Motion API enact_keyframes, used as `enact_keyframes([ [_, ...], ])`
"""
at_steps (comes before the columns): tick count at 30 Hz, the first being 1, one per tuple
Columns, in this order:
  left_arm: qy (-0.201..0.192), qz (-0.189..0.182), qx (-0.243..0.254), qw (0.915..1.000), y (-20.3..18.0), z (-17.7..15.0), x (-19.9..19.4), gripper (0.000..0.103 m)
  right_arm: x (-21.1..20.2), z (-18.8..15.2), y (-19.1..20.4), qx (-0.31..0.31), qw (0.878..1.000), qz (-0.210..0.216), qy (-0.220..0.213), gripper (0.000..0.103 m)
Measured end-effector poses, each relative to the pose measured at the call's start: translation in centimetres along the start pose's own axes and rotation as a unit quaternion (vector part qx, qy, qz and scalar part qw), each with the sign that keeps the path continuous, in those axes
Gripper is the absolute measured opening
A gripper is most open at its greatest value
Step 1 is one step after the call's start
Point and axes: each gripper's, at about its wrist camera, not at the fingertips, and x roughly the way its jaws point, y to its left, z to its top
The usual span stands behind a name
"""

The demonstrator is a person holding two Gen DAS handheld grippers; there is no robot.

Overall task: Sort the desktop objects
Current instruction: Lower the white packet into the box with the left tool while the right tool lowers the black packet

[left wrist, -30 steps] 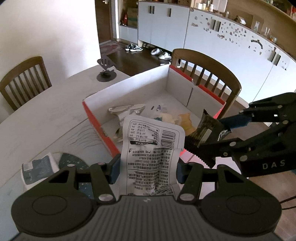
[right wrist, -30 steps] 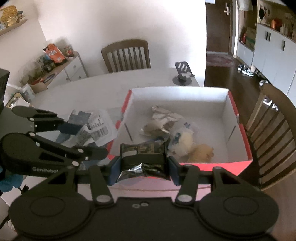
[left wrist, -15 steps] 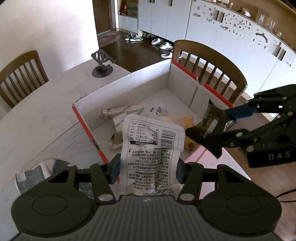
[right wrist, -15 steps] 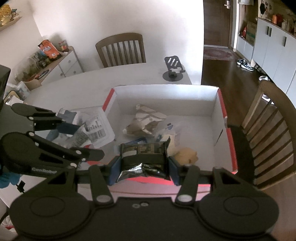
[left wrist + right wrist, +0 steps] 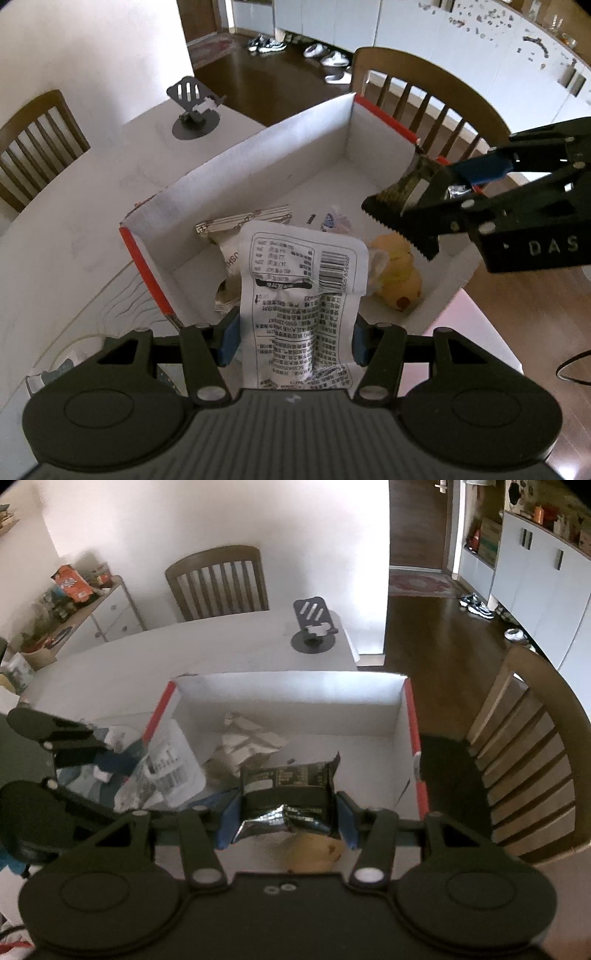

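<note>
The left tool [image 5: 293,341] is clenched on a white packet [image 5: 301,295], and the right tool [image 5: 286,821] is clenched on a dark foil packet [image 5: 288,794]. Both packets hang over the open red-edged box [image 5: 258,155], which stands on the worktop [image 5: 74,236] and already holds a silver wrapper [image 5: 243,223], a yellowish soft item [image 5: 399,273] and other small packets.

The step in hand appears to be the drop into the box. To do it well, each tool should be past the near wall and low over a free part of the floor before it opens, one after the other, so that the light packets do not slide out over the edge.

The white packet carries a barcode and dense small print, not readable here. The right tool's body shows the letters "DAS".
</note>
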Motion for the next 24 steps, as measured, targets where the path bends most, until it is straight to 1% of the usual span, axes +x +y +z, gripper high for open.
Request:
enact_keyframes([
  [4, 0.011, 0.007, -0.007, 0.9999, 0.5, 1.0, 1.4, 0.056, 1.9, 0.7, -0.9, 0.007, 1.0, -0.014, 0.011, 0.053],
  [7, 0.026, 0.011, -0.012, 0.9995, 0.9, 1.5, 2.7, 0.056, 3.3, 1.3, -1.4, 0.011, 1.0, -0.02, 0.019, 0.053],
  [10, 0.039, 0.017, -0.008, 0.999, 0.9, 1.6, 3.9, 0.056, 4.6, 1.8, -1.3, -0.005, 0.999, -0.026, 0.024, 0.053],
  [16, 0.059, 0.02, 0.003, 0.9981, 0.3, 1.5, 5.5, 0.056, 7.3, 2.7, -1.4, -0.012, 0.998, -0.043, 0.043, 0.053],
  [24, 0.074, 0.026, 0.001, 0.9969, 0.2, 1.6, 6.8, 0.056, 9.8, 4.0, -1.2, -0.021, 0.997, -0.054, 0.055, 0.053],
])
